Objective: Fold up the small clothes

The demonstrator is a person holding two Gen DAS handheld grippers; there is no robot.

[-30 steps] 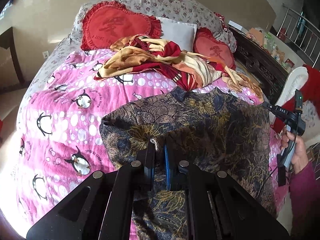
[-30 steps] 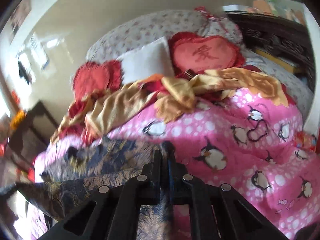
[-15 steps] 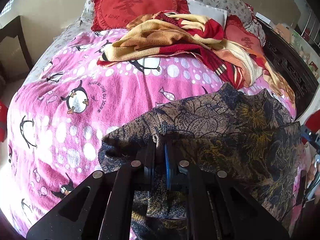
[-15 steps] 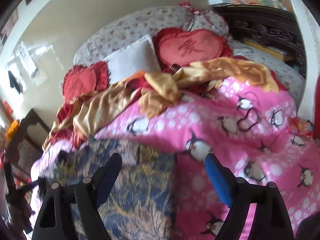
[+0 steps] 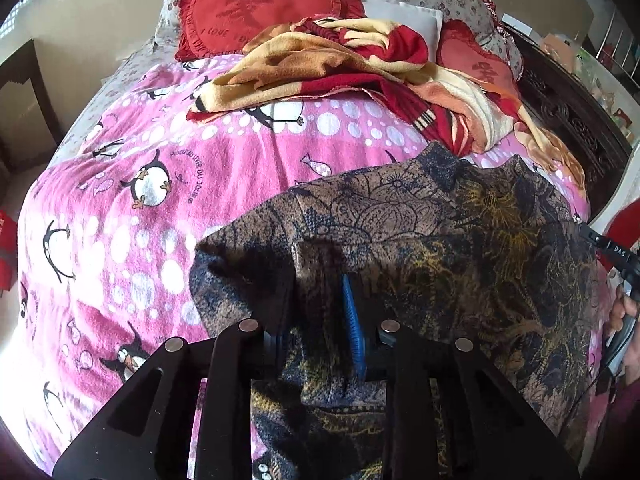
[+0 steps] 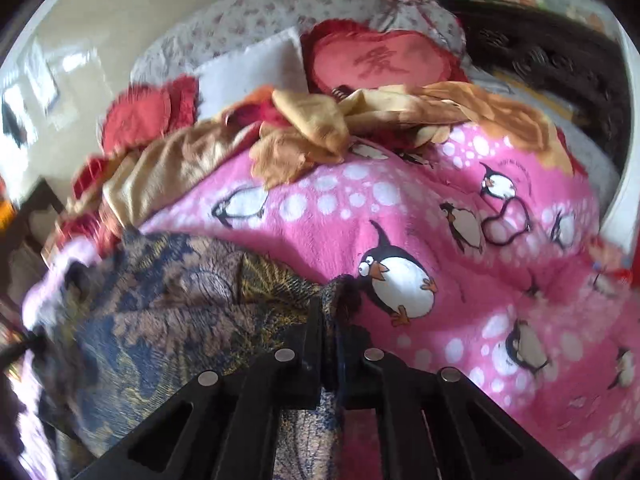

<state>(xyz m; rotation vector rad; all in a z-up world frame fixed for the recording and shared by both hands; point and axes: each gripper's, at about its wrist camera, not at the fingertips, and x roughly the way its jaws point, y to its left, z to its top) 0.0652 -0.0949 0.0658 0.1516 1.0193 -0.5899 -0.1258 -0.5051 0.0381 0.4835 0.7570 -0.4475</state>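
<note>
A dark brown and navy patterned garment (image 5: 440, 240) lies spread on the pink penguin blanket (image 5: 140, 208). My left gripper (image 5: 316, 300) stands with its jaws parted over a fold at the garment's near left part, cloth draped between the fingers, not clamped. In the right wrist view the same garment (image 6: 160, 304) lies to the left. My right gripper (image 6: 330, 308) is shut on the garment's right edge, which bunches up between the fingertips. The right gripper's handle (image 5: 616, 256) shows at the far right of the left wrist view.
A crumpled red and yellow cloth (image 5: 340, 68) lies beyond the garment. Red heart cushions (image 5: 260, 12) and a white pillow (image 5: 400, 20) line the bed head. A dark carved headboard (image 5: 568, 120) runs along the right. A dark wooden table (image 5: 20, 80) stands at the left.
My left gripper has opened and let go of the garment fold. My right gripper, open half a second ago, has shut on the garment's right edge.
</note>
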